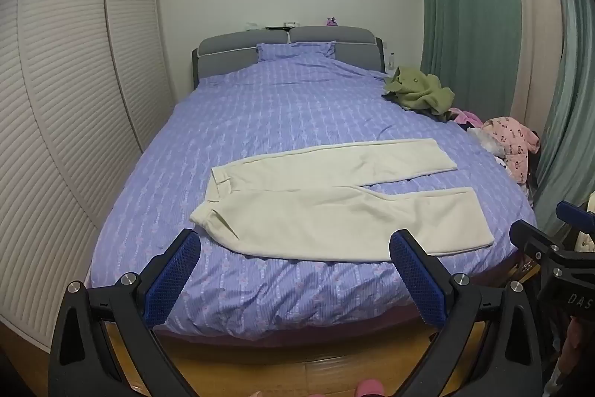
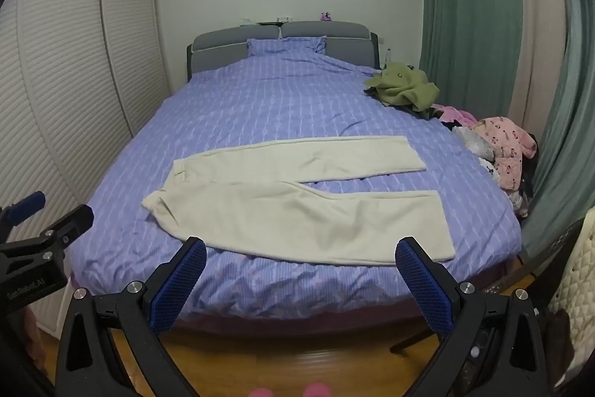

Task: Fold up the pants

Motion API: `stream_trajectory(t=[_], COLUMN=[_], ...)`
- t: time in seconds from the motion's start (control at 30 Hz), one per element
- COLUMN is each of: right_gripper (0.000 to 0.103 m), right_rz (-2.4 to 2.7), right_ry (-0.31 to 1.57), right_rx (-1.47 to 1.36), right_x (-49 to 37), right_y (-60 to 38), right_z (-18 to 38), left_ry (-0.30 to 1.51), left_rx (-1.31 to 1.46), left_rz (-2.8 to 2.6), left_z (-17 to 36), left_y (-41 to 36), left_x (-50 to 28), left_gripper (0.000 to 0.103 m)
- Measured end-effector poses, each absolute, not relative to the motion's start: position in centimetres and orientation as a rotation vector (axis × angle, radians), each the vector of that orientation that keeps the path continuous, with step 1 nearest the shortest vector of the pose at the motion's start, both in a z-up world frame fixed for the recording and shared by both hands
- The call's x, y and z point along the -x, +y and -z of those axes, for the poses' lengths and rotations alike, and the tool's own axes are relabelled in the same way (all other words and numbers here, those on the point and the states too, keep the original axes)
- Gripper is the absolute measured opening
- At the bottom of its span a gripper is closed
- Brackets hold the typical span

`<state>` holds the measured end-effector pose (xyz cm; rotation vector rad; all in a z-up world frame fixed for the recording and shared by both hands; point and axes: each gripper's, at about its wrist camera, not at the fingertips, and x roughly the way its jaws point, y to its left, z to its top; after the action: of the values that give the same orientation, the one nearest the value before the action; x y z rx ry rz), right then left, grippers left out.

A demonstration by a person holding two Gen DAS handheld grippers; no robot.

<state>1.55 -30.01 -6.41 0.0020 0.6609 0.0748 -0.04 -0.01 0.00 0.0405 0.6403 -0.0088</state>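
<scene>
Left wrist view: we look from the foot of the bed (image 1: pixel 260 289) toward the headboard (image 1: pixel 286 39), standing back.
Right wrist view: we face the same way, slightly further right.
Shared: both views hold the whole bed, the pants (image 2: pixel 297 207), closet doors (image 2: pixel 74 62), curtains (image 2: pixel 476 6).

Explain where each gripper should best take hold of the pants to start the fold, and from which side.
The pants lie flat on the bed, waistband left, both legs running right, slightly apart. Probably grip the near leg's front edge: left gripper at the waistband corner, right gripper at the hem. Come from the foot of the bed, where both grippers wait open, and lift that leg over the far one.
</scene>
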Motion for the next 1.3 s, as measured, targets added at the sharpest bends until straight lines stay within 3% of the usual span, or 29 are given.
stream_trajectory(t=[0.03,1.3], right_gripper=[0.103,0.103], right_rz=[-0.066,-0.078], right_ry=[0.677,0.632], right_rx=[0.02,-0.007], right_x=[-1.6,-1.2], right_y=[-29.9,-30.3], right_z=[6.4,5.6], left_ry=[0.639,0.574], left_rx=[-0.039,-0.049], left_rz=[0.01,0.009], left_z=[0.0,-1.0], left_y=[0.0,0.4], left_x=[0.1,0.1], left_gripper=[0.103,0.103])
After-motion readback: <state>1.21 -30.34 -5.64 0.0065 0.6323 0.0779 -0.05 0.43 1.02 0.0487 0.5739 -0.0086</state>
